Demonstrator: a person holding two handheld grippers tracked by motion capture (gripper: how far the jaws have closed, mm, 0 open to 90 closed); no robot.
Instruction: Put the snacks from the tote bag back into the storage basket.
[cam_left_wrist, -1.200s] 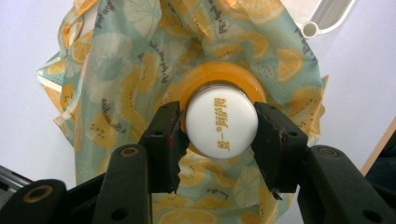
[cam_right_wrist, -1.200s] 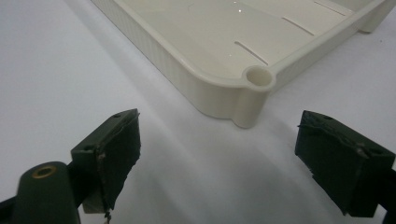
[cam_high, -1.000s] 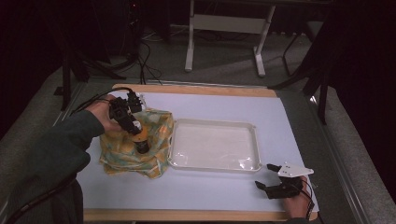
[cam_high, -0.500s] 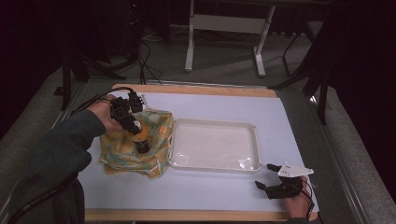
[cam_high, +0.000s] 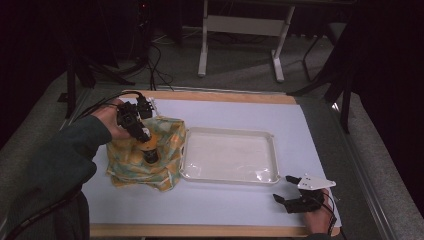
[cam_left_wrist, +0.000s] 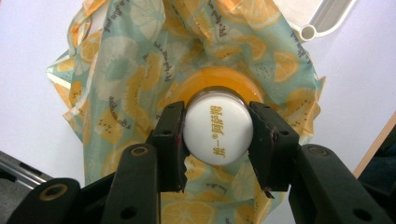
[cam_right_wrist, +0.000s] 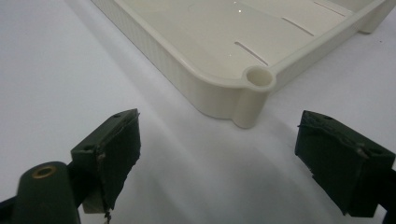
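Two grippers: left gripper (cam_left_wrist: 218, 135) clamped on bottle (cam_left_wrist: 218, 134), right gripper (cam_right_wrist: 233, 158) agape nr tray (cam_right_wrist: 219, 88).

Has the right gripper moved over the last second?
No. The right gripper sits at the same spot off the white tray's near right corner, jaws open.

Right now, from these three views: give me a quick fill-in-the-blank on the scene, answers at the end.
1. The left gripper is shut on the bottle's white ____.
2. The bottle stands on a cloth printed with ____ slices.
3. The right gripper has its jaws ____, holding nothing.
4. The tray lies to the ____ of the cloth in the high view.

Missing words: cap; lemon; open; right
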